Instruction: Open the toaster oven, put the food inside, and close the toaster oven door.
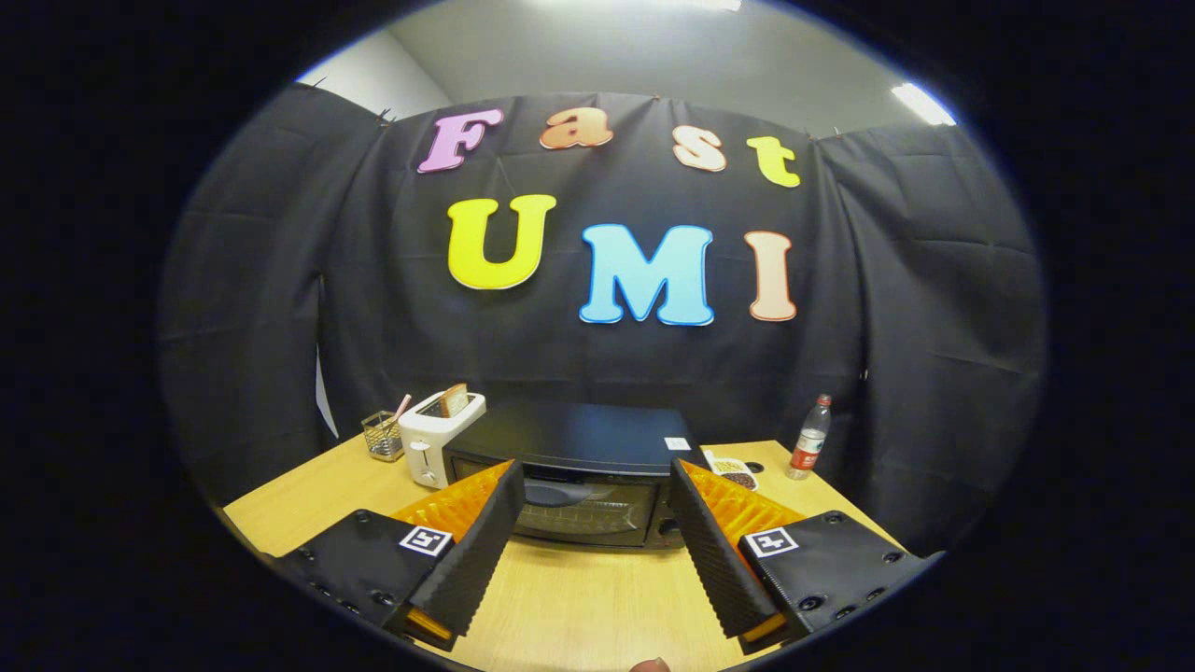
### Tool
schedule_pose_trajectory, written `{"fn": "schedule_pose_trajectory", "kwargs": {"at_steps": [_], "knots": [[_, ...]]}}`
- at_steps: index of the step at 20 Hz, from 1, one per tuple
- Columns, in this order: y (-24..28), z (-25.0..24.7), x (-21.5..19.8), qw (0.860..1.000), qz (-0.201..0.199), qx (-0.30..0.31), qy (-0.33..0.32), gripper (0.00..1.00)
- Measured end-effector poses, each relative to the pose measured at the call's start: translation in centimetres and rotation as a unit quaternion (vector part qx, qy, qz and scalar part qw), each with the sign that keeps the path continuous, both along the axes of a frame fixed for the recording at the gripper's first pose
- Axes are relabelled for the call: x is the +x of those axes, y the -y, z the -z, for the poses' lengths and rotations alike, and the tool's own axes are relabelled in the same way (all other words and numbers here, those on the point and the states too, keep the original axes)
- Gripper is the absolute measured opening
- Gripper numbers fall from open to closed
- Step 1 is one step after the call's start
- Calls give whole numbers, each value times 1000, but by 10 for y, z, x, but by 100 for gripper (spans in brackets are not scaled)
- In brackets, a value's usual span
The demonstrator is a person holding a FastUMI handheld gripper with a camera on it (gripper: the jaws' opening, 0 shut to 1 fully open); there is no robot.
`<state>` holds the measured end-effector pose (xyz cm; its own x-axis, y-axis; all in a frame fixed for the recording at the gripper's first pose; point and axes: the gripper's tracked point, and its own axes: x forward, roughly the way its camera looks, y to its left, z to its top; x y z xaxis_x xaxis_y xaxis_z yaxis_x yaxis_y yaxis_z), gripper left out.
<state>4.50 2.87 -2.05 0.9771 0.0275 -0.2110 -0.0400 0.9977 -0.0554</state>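
two jaws gape wide, empty, short of the closed toaster oven (pixel 583 485).

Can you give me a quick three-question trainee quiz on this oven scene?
1. True or false: the oven door is closed.
2. What stands right beside the oven, next to the wire basket? A) toaster B) kettle C) bottle
3. Fill in: the gripper is ____, fingers apart, the oven just beyond them.

Key: 1 true; 2 A; 3 open
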Motion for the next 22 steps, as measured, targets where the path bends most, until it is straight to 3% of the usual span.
{"fn": "schedule_pose_trajectory", "kwargs": {"at_steps": [9, 22], "knots": [[79, -30, -57, 998, 48, -6, 35, 98], [104, -39, -76, 998, 59, 0, 37, 98]]}}
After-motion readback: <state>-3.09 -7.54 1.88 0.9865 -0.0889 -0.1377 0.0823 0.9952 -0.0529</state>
